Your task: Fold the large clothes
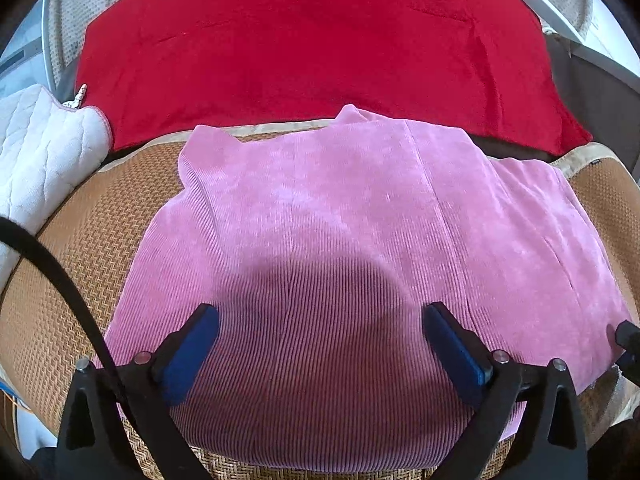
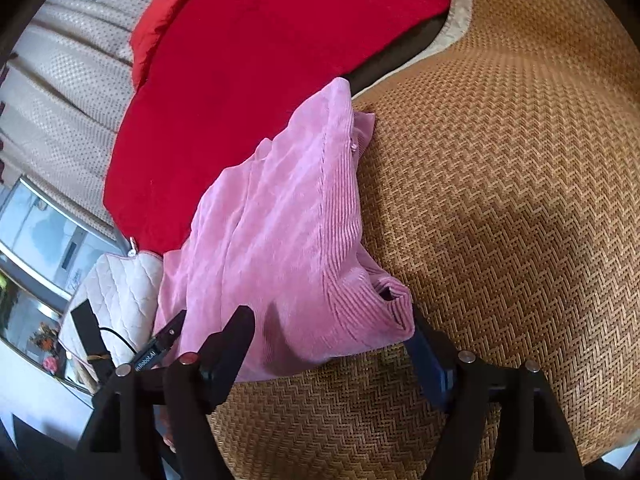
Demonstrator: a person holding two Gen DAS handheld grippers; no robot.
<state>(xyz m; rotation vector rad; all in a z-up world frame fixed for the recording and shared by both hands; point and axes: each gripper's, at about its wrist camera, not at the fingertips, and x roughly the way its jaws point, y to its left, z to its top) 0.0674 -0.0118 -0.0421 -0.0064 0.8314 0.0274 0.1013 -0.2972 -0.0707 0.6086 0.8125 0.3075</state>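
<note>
Pink garment (image 1: 320, 216): ribbed, velvety cloth. Mat (image 2: 500, 200): woven, rough, herringbone. Red blanket (image 1: 304, 44): plush, matt. White pad (image 1: 36, 152): quilted.

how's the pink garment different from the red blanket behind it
The pink garment is ribbed like corduroy; the red blanket looks smooth and plush. The pink garment is folded into a compact stack on the woven mat; the red blanket lies spread wide behind it. The pink garment looks smaller than the red blanket. Both are soft fabric lying flat.
</note>
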